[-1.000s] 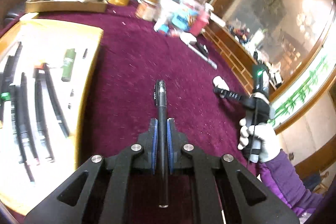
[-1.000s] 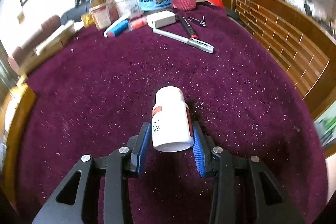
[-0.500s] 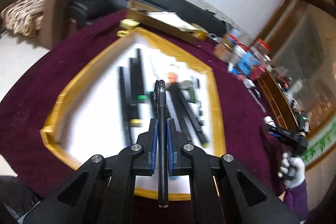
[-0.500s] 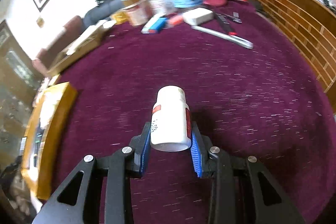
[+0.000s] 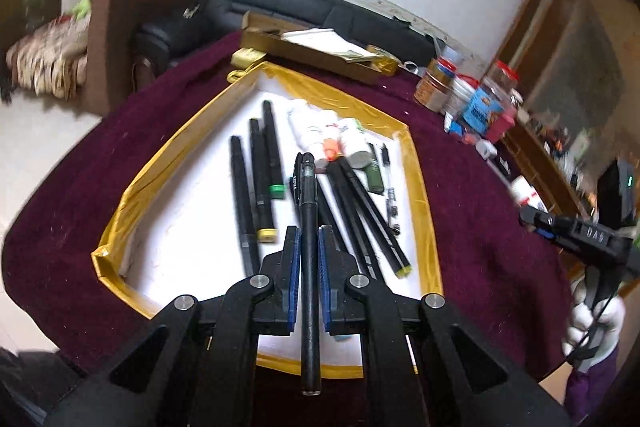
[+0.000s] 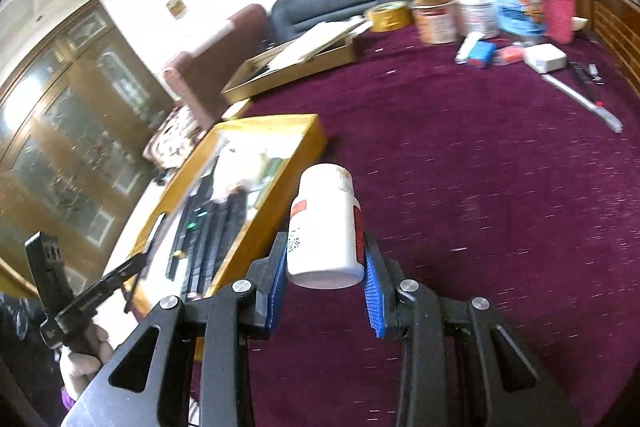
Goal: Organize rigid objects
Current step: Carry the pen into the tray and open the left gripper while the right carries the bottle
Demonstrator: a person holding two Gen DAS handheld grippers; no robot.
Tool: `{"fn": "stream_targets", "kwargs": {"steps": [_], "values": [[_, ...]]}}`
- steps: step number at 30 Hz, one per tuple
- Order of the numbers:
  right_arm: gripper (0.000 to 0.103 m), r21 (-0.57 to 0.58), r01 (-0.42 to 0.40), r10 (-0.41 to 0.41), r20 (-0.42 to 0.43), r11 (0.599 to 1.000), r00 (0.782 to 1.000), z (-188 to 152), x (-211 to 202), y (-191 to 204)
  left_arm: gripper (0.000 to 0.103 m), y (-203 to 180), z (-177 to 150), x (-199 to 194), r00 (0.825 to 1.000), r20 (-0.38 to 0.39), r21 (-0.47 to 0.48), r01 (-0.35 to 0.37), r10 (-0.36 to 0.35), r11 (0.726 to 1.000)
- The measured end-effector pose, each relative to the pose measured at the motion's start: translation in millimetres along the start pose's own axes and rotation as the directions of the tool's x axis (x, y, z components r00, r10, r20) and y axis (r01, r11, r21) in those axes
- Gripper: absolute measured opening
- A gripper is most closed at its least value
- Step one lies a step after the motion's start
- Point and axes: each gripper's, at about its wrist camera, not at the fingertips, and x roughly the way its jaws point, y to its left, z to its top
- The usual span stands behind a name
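Note:
My left gripper (image 5: 308, 241) is shut on a black pen (image 5: 308, 227) that lies lengthwise between its blue pads, above the near part of a gold-rimmed white tray (image 5: 425, 211). Several black pens (image 5: 256, 187) and small white bottles (image 5: 352, 143) lie in that tray. In the right wrist view my right gripper (image 6: 325, 251) is shut on a white pill bottle (image 6: 325, 223) with a red label, cap pointing away. It hangs over the maroon cloth (image 6: 500, 187), just right of the tray (image 6: 256, 223). The right gripper (image 5: 532, 217) also shows at the left wrist view's right edge.
Jars, tubs and a pink container (image 6: 558, 7) crowd the far right of the table. A white charger block (image 6: 546, 58) and a silver pen (image 6: 580, 103) lie near them. An open cardboard box (image 5: 320, 53) sits behind the tray. A black sofa (image 5: 312, 7) stands beyond the table.
Both grippers swung left toward the tray with their loads. The left one, earlier over bare cloth, now hangs over the tray; the right one has lifted the bottle and turned to face the tray.

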Motion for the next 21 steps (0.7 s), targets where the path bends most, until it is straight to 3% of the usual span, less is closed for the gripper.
{"fn": "stream_targets", "kwargs": {"steps": [6,21], "values": [[0.031,-0.021,-0.049,0.049,-0.038,0.999,0.998,-18,16,25,0.006,-43,-6,-4,1.0,0.011,0.136,-0.025,0.024,0.99],[0.031,0.002,-0.06,0.06,-0.041,0.998,0.997,-32,11,20,0.006,-79,-14,-2,0.998,-0.014,0.251,-0.056,0.062,0.966]]}}
